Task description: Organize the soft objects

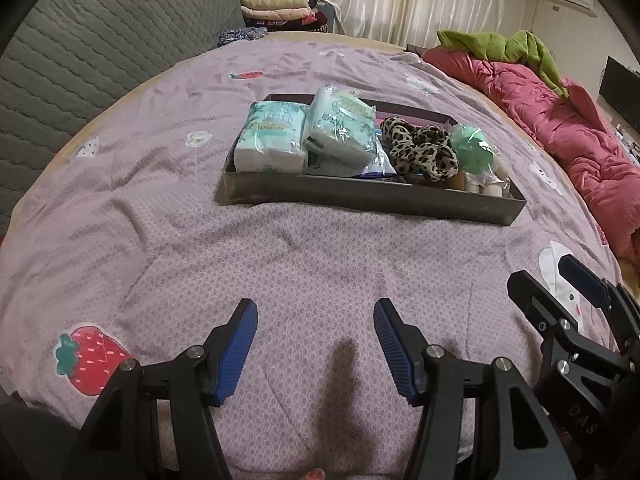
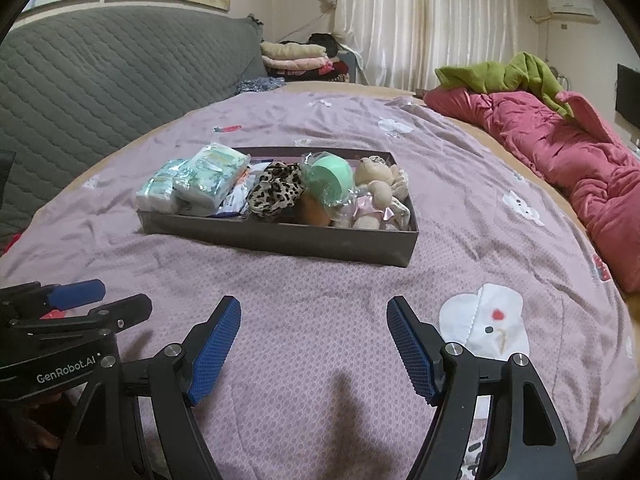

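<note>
A shallow dark box (image 1: 372,200) (image 2: 280,236) sits on the purple bedspread and holds the soft objects: two tissue packs (image 1: 272,136) (image 2: 208,180) at its left, a leopard-print scrunchie (image 1: 420,148) (image 2: 276,192) in the middle, a green ball in plastic wrap (image 1: 474,152) (image 2: 332,180) and a beige plush toy (image 2: 380,192) at its right. My left gripper (image 1: 316,308) is open and empty, low over the bedspread, short of the box. My right gripper (image 2: 314,306) is open and empty too, beside the left one, and shows in the left wrist view (image 1: 560,280).
A pink quilt (image 2: 560,152) with a green cloth (image 2: 504,72) lies along the bed's right side. A grey quilted headboard (image 1: 80,60) stands at the left. Folded clothes (image 2: 296,58) are stacked behind the bed. The bedspread (image 2: 320,280) has strawberry and white patches.
</note>
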Motion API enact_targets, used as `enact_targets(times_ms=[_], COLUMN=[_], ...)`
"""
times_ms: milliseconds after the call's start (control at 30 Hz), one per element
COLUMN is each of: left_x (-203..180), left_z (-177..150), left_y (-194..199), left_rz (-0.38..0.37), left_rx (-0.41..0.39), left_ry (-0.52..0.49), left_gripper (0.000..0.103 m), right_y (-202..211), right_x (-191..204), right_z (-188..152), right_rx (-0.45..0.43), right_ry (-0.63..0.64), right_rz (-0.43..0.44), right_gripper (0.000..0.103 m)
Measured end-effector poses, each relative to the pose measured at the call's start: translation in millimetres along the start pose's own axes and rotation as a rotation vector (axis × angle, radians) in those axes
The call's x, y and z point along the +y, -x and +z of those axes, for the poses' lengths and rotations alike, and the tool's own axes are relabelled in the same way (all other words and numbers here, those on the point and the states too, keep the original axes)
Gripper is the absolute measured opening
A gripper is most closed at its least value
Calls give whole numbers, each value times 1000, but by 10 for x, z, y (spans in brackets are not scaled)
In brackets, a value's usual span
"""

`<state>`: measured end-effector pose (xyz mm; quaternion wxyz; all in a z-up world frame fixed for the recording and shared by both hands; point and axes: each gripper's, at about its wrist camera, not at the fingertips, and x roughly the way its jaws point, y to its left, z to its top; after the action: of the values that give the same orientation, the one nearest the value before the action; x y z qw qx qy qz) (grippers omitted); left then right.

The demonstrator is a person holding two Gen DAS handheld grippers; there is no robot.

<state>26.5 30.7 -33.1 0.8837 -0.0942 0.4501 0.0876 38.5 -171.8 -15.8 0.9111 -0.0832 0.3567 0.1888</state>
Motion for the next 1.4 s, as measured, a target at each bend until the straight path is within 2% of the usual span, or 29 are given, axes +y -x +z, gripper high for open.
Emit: enact_targets(times_ms=[1400], left_x=[-27], left_z=[8], left_y=[3], left_rz=[7], left_rx=[-7], left_ry=[-19], left_gripper=[60], right_y=[-23], right_x=[33], right_z=[-16], right_rx=[20], right_ry=[11], right_rz=[20], right_gripper=[77])
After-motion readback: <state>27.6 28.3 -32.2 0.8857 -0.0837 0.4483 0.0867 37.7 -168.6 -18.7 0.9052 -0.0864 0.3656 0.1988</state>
